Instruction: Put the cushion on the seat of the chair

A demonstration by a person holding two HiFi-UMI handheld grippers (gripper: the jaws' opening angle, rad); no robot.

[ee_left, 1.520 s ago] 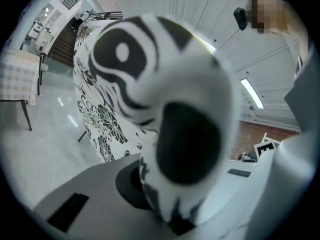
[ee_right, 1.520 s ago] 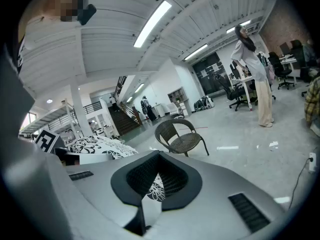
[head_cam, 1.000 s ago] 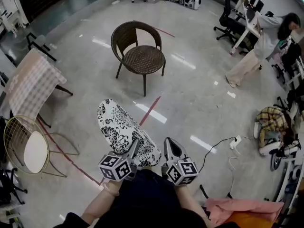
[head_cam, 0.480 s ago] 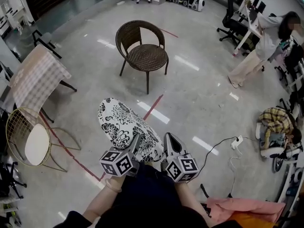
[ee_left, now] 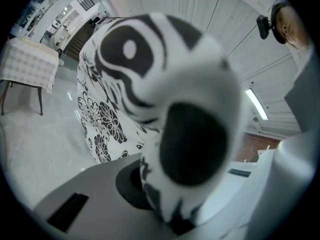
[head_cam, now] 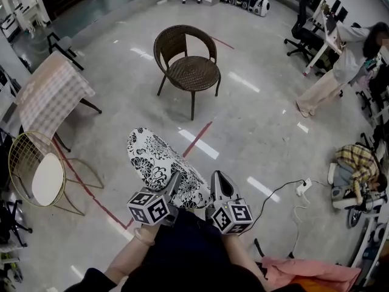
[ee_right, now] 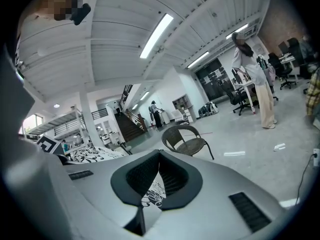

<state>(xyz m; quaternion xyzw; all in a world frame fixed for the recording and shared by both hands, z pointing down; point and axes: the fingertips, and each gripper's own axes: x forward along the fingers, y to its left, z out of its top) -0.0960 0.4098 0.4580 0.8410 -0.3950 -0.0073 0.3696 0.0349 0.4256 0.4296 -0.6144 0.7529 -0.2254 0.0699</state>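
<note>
cushion (head_cam: 155,163) clamped by its near edge in left tool (head_cam: 174,183), extending ahead of it; right tool (head_cam: 220,184) closed, just beside cushion.

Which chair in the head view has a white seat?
The gold wire chair at left; the wicker chair ahead has a dark woven seat.

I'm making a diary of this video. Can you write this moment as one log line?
left tongs: shut on cushion | right tongs: shut, beside cushion | cushion: above floor | chair: seat bare, ahead
</note>
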